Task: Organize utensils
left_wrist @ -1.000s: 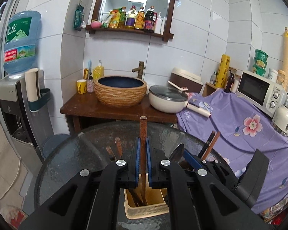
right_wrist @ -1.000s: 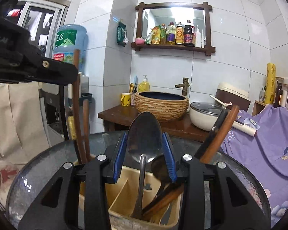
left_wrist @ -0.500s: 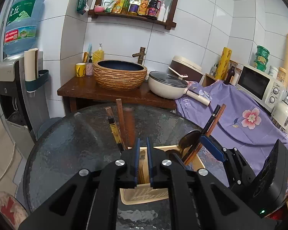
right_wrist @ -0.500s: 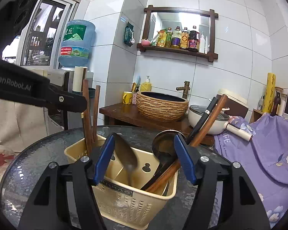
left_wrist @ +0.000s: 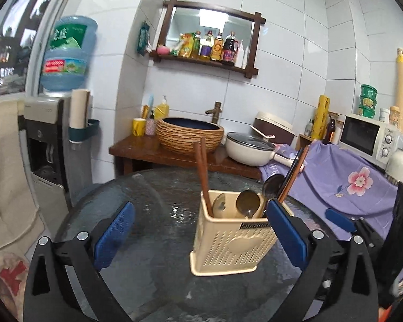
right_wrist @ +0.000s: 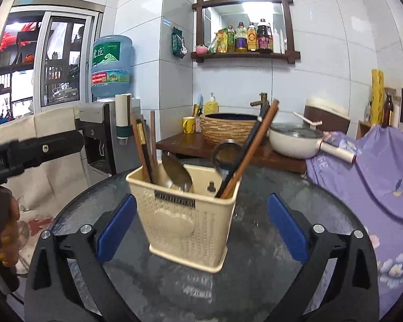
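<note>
Both claws, left and right, hover spread wide, level, facing the utensil basket.

Two low cameras over the round table, both facing the sink wall.
The left one looks from the window side, with the basket right of centre; the right one sits closer, basket centred. Both share the mirror shelf and washbasin.
</note>
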A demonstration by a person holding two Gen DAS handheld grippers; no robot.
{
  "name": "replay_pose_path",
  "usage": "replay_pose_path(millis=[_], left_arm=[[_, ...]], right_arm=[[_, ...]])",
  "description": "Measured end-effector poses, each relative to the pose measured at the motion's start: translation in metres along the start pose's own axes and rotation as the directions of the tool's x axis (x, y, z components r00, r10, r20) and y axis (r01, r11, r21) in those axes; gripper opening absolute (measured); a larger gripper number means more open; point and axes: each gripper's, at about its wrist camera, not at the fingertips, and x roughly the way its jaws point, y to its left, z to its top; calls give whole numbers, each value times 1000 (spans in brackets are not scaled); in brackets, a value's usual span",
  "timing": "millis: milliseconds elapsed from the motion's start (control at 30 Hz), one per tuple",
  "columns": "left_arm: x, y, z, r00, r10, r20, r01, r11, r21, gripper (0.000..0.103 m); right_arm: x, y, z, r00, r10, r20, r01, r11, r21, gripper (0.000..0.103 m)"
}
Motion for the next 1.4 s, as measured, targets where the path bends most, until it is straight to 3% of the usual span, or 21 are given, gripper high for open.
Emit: replay_pose_path(millis=[167,333,633,1000,1400], left_arm=[[-18,-2,-33,1000,10,-20,-9,999,39,97],[-52,-10,-79,999,29,44,-33,995,91,97],[-97,-14,-129,1000,15,-19,-13,996,90,97],[-130,-29,-139,999,-34,-17,35,995,93,97],[-140,-31,-140,999,-36,-12,37,995,92,97]], right_arm=[[-29,2,-32,1000,-10,-29,10,1000,-16,97],[-72,8,-82,1000,5,-31,-6,999,-34,97],[-151,15,-133,1000,5,-6,-5,1000,18,97],[-201,21,-133,998,33,53,-34,999,14,97],[-209,22,-130,997,48,56,-49,999,16,97]])
